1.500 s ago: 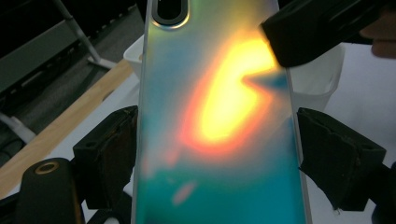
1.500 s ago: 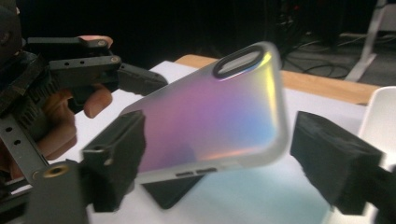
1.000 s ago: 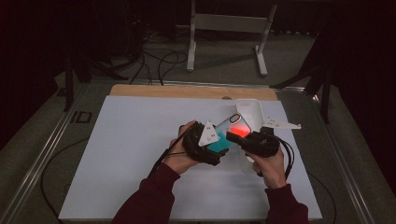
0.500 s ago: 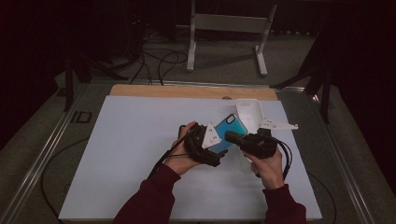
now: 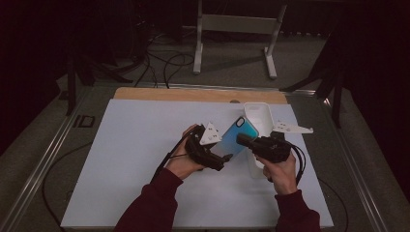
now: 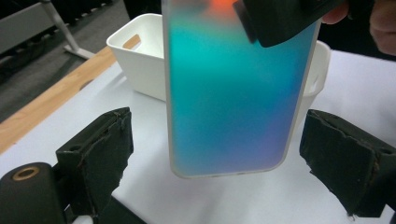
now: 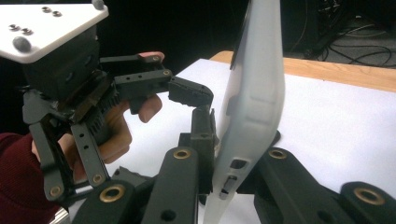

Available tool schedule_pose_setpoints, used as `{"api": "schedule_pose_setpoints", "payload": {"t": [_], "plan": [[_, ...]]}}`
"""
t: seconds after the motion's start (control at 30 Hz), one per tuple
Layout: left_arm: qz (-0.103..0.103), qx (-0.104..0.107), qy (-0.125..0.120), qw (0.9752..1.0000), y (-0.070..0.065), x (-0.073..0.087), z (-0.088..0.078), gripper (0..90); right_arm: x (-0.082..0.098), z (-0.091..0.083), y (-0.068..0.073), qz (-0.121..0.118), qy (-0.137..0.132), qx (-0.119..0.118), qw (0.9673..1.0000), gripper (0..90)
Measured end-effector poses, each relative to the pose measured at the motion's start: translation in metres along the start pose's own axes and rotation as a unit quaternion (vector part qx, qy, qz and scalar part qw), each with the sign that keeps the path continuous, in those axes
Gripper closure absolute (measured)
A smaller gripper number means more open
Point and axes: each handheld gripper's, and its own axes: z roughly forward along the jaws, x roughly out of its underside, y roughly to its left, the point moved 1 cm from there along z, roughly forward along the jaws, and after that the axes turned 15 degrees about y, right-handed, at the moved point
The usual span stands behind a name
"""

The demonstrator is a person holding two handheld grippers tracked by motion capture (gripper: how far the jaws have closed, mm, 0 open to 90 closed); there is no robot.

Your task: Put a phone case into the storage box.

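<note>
Right now the phone case (image 5: pixel 236 137) hangs in the air between the two grippers, above the white table (image 5: pixel 135 164) and just in front of the white plastic bin (image 5: pixel 258 115). The right gripper (image 7: pixel 219 186) pinches it at one edge, jaws pressed on the frosted rim near the button cut-outs. The left gripper (image 6: pixel 229 154) has its jaws spread wide, one on each side of the case's lower end and touching neither side.

My main worry is the single edge grip: the case is thin, flexible and smooth, so it could pivot or slip out of the right jaws if the hand tilts or the pinch eases before the other side has it. If the left jaws close off-centre or too near the rounded corner, they could squeeze the case out sideways or flex it, and it would likely drop onto the table or against the bin's wall. The two grippers are also close together, so a hurried close might knock one against the other.

Count: one phone case, one bin, two grippers, two hands, and one person in dark red sleeves (image 5: pixel 154 208)
</note>
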Motion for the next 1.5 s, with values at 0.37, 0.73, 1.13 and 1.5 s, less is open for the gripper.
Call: {"api": "schedule_pose_setpoints", "payload": {"t": [0.37,0.73,1.13,1.5], "plan": [[-0.015,0.042,-0.002,0.9990,0.008,0.006,0.001,12.8,-0.001,-0.005,0.002,-0.017,-0.004,-0.014,0.9998,82.3],[-0.010,0.090,-0.001,0.9959,0.008,0.007,0.003,16.0,-0.001,-0.007,0.007,-0.043,-0.010,-0.040,0.9982,82.3],[0.010,0.147,-0.003,0.9891,0.006,0.008,0.004,32.9,0.000,-0.006,0.010,-0.069,-0.010,-0.080,0.9944,82.4],[0.030,0.152,-0.005,0.9879,0.005,0.013,0.002,58.0,0.001,-0.012,0.005,-0.079,-0.010,-0.076,0.9939,81.1]]}}
